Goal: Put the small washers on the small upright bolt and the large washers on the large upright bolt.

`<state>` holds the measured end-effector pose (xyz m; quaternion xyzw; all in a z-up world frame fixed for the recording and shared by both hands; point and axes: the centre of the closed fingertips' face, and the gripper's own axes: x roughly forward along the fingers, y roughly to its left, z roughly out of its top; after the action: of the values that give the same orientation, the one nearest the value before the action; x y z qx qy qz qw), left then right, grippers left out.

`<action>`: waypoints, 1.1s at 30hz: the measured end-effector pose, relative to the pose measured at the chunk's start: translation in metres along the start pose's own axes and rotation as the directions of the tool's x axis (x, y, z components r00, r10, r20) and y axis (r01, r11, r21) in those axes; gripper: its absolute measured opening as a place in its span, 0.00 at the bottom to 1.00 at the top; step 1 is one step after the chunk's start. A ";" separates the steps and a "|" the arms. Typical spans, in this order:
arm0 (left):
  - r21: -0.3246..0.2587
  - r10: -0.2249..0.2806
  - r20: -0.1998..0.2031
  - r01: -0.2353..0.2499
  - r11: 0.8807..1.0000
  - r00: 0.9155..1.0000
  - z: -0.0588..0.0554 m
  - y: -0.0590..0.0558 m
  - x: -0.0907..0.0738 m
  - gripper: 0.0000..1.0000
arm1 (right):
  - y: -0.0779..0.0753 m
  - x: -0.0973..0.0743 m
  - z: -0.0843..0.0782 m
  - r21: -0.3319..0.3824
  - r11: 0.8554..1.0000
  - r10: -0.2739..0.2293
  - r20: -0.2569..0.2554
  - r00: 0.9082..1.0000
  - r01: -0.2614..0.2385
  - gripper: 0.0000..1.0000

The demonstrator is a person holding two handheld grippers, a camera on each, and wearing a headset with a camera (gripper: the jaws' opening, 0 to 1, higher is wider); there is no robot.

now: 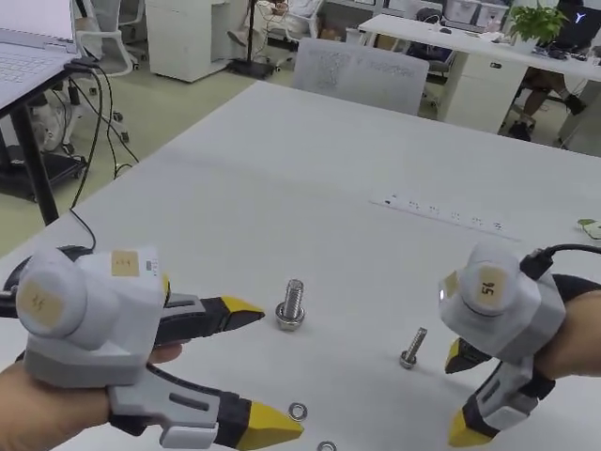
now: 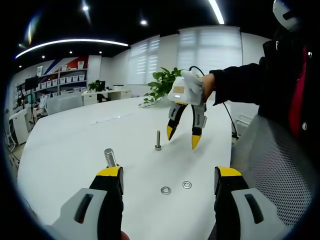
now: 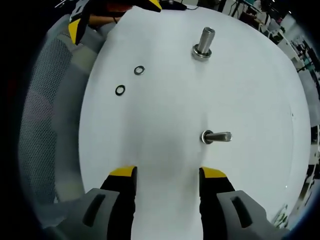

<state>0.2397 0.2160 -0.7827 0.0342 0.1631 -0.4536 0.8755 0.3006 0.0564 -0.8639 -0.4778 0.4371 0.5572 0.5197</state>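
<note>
Steel washers (image 1: 298,411), two, lie loose on the white counter (image 1: 282,188) just beside my left claw (image 1: 274,369), spread and empty. My right claw (image 1: 460,399), also spread, hangs near the small bolt (image 1: 412,348). The large bolt (image 1: 291,305) stands between the claws. Both washers are left to thread, I judge.

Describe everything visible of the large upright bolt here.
The large bolt is bare silver metal: a threaded shank pointing up and a wider collar at its foot; whether that is only its head or washers too, I cannot tell. It stands upright on the white table, touched by neither gripper. The open left gripper has its upper jaw tip close beside it but apart. The small bolt stands to its right in the head view, and two loose washers lie nearer the person.
</note>
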 end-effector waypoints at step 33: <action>0.005 0.025 0.003 -0.025 1.000 1.000 0.000 -0.003 -0.010 0.74 | 0.057 0.008 0.079 -0.179 0.982 0.074 0.056 0.996 -0.063 0.49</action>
<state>0.2321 0.2223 -0.7795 0.0378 0.1602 -0.4430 0.8813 0.2372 0.1314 -0.8598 -0.4894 0.3854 0.6260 0.4691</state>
